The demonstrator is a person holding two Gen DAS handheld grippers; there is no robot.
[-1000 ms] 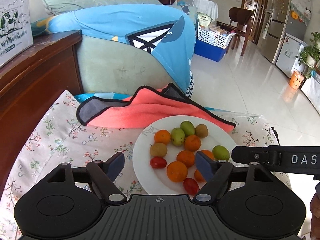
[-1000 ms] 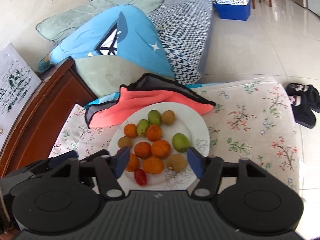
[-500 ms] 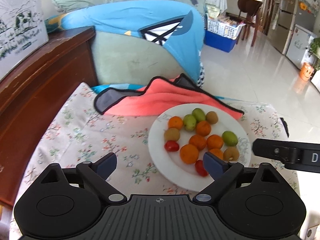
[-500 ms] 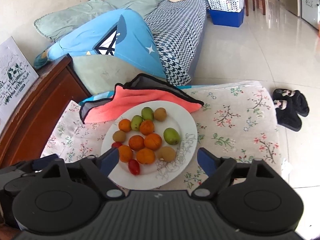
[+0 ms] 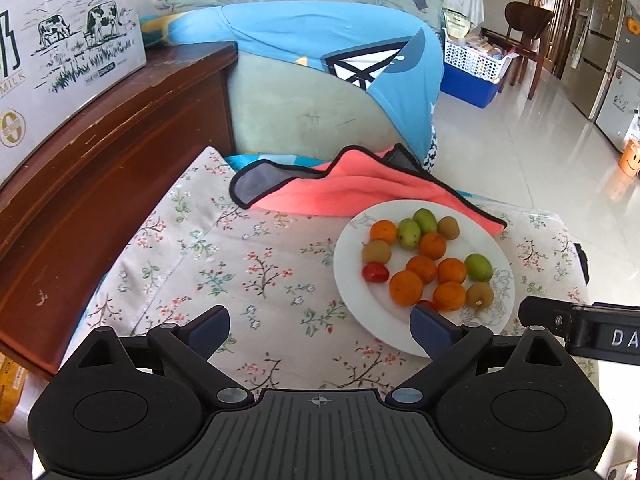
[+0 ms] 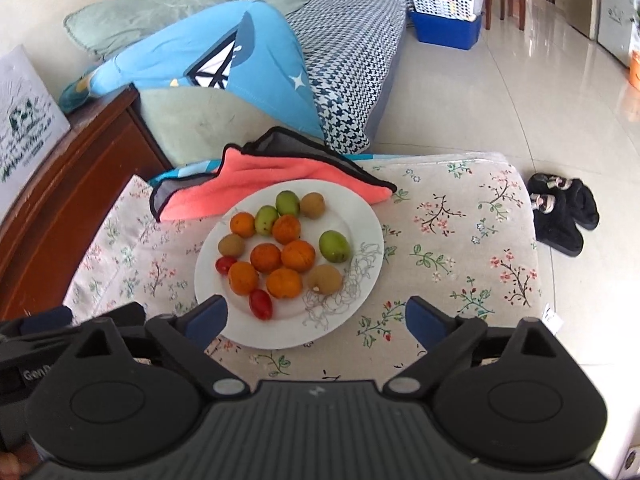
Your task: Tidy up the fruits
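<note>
A white plate (image 5: 502, 254) (image 6: 360, 216) on a floral cloth holds several small fruits: oranges (image 6: 297, 255), green fruits (image 6: 335, 246), brown kiwis (image 6: 325, 279) and red tomatoes (image 6: 261, 304). My left gripper (image 5: 320, 326) is open and empty, above the cloth to the left of the plate. My right gripper (image 6: 316, 316) is open and empty, above the plate's near edge. The right gripper's body shows at the right of the left wrist view (image 5: 580, 328).
A coral towel with black trim (image 5: 360, 188) (image 6: 272, 176) lies behind the plate. A dark wooden cabinet (image 5: 92, 152) with a milk carton box (image 5: 60, 52) stands left. A sofa with a blue cushion (image 6: 224, 60) is behind. Black slippers (image 6: 564, 212) lie on the floor at right.
Both grippers have pulled back and up from the plate and opened wider. The left one has also shifted left, so the plate now sits to its right.
</note>
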